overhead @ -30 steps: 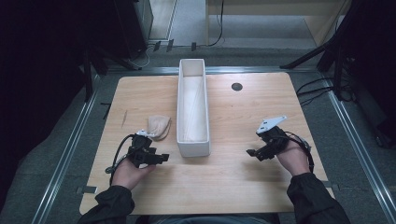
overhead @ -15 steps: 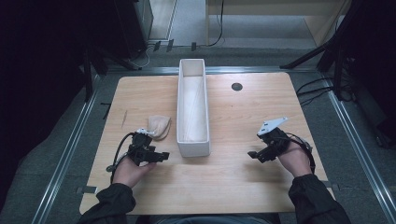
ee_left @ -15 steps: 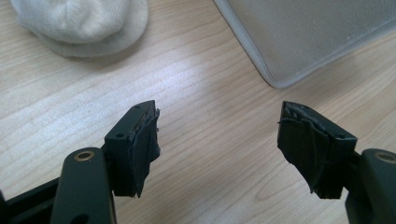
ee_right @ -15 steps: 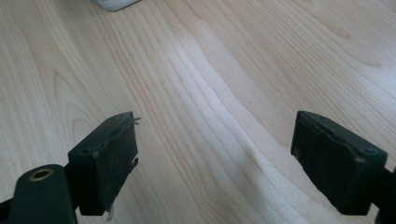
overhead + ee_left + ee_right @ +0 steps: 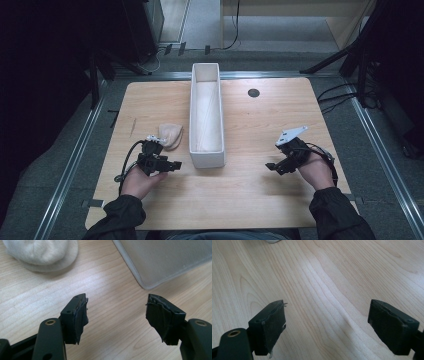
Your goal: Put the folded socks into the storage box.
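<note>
from the high view, my left gripper [image 5: 169, 165] rests on the table [image 5: 250, 200] just off the near left corner of the long white tray [image 5: 206, 120], its jaws pointing toward that corner. the cream cloth [image 5: 170, 135] lies bunched on the wood just left of the tray's near end, a little beyond my left gripper and slightly to its left. the tray's long axis runs straight away from me down the middle of the table. my right gripper [image 5: 272, 166] sits well off the tray's right side, with the whole tray between it and the cloth, so my left hand is clearly the nearer one for a pick.

in the left gripper view, my jaws stand wide apart with only bare wood between them; they have just eased a touch narrower. the cloth [image 5: 41, 252] shows up and to the left of my left pad [image 5: 75, 315], near but not touching. the tray's rounded corner [image 5: 162, 262] is ahead on the right. the cloth is a lumpy mound with no clear long side that i can make out. i judge i would need to swing left and forward, away from the tray corner, to straddle it.

in the right gripper view, my jaws also gape wide over empty wood grain, holding nothing, with a sliver of the tray's white base [image 5: 272, 241] at the top edge.
</note>
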A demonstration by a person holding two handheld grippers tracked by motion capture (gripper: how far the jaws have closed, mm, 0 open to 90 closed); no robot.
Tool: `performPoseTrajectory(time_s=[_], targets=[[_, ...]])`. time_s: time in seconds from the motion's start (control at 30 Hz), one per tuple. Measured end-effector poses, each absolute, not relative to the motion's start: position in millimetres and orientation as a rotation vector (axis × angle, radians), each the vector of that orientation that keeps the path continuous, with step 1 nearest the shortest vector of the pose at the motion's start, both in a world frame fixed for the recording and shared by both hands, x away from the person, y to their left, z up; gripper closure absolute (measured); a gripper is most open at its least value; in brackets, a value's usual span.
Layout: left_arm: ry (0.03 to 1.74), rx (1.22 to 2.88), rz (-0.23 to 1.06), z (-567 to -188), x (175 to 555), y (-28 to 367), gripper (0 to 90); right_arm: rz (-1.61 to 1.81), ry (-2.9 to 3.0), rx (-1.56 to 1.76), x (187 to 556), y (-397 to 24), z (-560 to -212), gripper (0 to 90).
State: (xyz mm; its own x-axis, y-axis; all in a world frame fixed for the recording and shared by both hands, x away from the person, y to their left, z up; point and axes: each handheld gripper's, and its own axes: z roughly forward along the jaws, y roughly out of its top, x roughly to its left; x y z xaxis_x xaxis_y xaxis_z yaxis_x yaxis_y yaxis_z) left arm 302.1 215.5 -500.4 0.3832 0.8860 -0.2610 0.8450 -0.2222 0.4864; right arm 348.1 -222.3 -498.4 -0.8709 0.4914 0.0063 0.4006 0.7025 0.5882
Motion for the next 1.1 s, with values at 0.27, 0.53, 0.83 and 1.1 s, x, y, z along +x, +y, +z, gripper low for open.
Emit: performPoseTrajectory(time_s=[0.27, 0.53, 0.83, 1.1], targets=[[1.527, 2.08, 0.106, -494.9, 312.5, 214.8, 30.0, 0.889, 2.758, 0.726, 347.7, -222.3, -499.7, 14.5], [1.575, 2.071, 0.146, -480.0, 333.6, 221.4, 28.6, 0.886, 2.759, 0.732, 347.3, -223.3, -500.0, 14.4], [1.634, 2.078, 0.09, -475.9, 362.7, 230.2, 31.1, 0.88, 2.768, 0.728, 347.5, -224.2, -500.4, 14.5], [1.706, 2.05, 0.078, -476.1, 375.6, 236.0, 31.4, 0.873, 2.767, 0.741, 347.1, -224.6, -500.9, 14.5]])
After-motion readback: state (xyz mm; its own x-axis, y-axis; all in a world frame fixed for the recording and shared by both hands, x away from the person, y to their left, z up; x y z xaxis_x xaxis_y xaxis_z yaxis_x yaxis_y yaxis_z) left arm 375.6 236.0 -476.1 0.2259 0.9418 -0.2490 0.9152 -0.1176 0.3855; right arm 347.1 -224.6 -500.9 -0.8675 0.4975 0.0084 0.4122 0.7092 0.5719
